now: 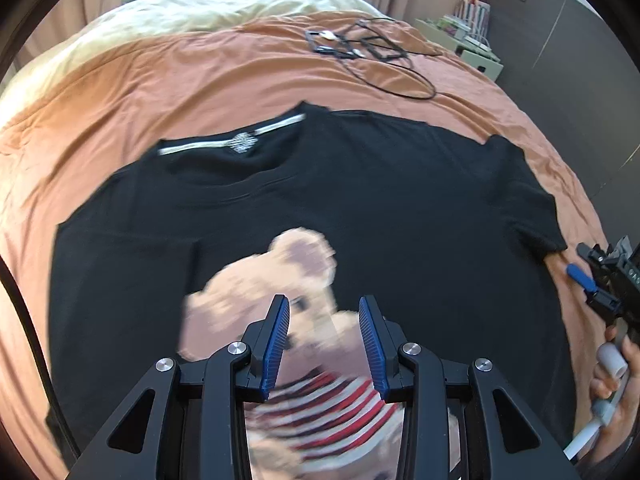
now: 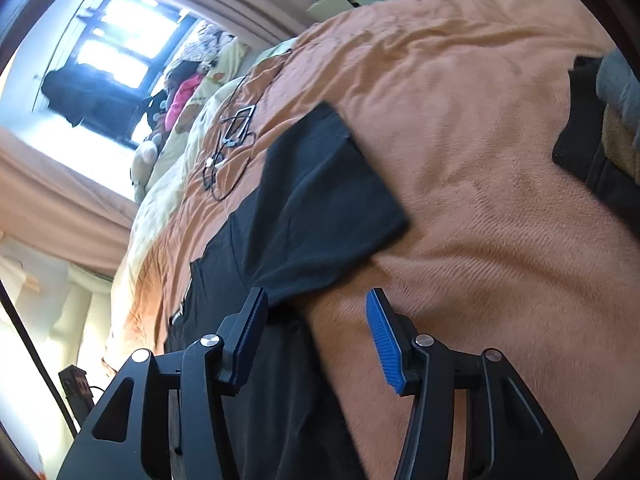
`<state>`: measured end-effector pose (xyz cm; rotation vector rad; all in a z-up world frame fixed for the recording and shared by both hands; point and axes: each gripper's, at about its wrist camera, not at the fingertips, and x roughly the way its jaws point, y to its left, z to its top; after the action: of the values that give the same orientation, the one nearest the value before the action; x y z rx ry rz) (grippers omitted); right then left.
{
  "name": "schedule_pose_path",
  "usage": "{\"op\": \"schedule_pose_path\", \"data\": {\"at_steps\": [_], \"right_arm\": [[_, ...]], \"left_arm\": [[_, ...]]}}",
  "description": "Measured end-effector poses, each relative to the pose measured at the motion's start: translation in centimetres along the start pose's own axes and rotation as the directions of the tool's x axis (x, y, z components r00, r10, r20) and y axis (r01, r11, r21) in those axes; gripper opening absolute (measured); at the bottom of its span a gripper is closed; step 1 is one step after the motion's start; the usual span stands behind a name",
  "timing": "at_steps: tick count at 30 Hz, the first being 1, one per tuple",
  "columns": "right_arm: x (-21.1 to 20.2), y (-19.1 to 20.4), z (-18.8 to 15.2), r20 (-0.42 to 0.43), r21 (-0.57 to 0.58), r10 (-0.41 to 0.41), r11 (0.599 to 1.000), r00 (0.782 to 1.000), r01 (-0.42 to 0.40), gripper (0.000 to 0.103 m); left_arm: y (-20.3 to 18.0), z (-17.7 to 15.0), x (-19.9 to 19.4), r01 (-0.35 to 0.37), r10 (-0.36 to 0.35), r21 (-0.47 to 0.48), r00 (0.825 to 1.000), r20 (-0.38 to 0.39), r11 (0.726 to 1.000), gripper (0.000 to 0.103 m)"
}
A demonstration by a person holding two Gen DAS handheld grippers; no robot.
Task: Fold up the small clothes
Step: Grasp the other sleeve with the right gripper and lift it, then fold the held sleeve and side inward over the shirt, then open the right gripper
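A black T-shirt (image 1: pixel 360 184) lies spread flat on the orange bedspread (image 1: pixel 180 76), collar at the far side, with a teddy-bear print (image 1: pixel 288 280) in a red-striped top on its front. My left gripper (image 1: pixel 324 320) is open and empty, hovering over the print. My right gripper (image 2: pixel 316 316) is open and empty, low beside the shirt's right sleeve (image 2: pixel 328 200); its left finger is over the black cloth, its right finger over the bedspread (image 2: pixel 480 160). It also shows in the left wrist view (image 1: pixel 592 276), next to the sleeve hem.
Black cables and small devices (image 1: pixel 360 44) lie on the far part of the bed. Pale bedding and pillows (image 1: pixel 224 4) lie beyond. A white cabinet (image 1: pixel 476 48) stands at the far right. A dark item (image 2: pixel 584 128) lies at the bed's right edge.
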<state>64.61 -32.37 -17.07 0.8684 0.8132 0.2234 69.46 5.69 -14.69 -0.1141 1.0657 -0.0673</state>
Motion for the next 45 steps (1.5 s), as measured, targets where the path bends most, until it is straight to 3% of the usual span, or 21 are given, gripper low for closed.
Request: {"op": "schedule_pose_path", "data": {"at_steps": [8,13,17,21,25,30,39,45], "right_arm": [[1.2,-2.3,1.5,-0.007,0.121,0.034,0.992,0.999,-0.033,0.035],[1.7,-2.7,2.1,0.005,0.138,0.038,0.99,0.999,-0.039,0.026],[2.0,-2.1,2.8,0.024,0.12,0.053,0.991,0.998,-0.056,0.001],[0.5,0.5,3.2,0.079,0.029,0.096,0.995,0.992,-0.099,0.0],[-0.5,2.9,2.7,0.093,-0.035,0.142,0.99,0.985,-0.14,0.0],[-0.9,4.8,2.0,0.084,-0.087,0.182,0.981,0.98,-0.175,0.0],[0.3,5.6,1.9,0.037,-0.151,0.21,0.968,0.977,-0.203,0.0],[0.4,5.7,1.4,0.0,-0.18,0.215,0.961,0.977,-0.212,0.0]], "left_arm": [[-4.5,1.9,2.8,0.058,-0.058,0.028,0.998,-0.001,0.998,0.038],[-7.1,2.6,4.3,0.091,-0.091,0.054,0.996,-0.011,0.994,0.038],[-9.3,3.0,5.3,0.13,-0.129,0.077,0.991,-0.024,0.988,0.038],[-11.5,3.4,5.8,0.183,-0.182,0.097,0.983,-0.021,0.978,0.036],[-13.5,3.4,6.6,0.221,-0.218,0.117,0.975,-0.041,0.968,0.029],[-15.0,3.3,7.5,0.241,-0.236,0.134,0.97,-0.058,0.961,0.029],[-14.5,3.6,9.3,0.247,-0.241,0.089,0.968,-0.073,0.965,0.029],[-13.4,3.6,8.3,0.237,-0.234,0.065,0.971,-0.056,0.969,0.029]]}}
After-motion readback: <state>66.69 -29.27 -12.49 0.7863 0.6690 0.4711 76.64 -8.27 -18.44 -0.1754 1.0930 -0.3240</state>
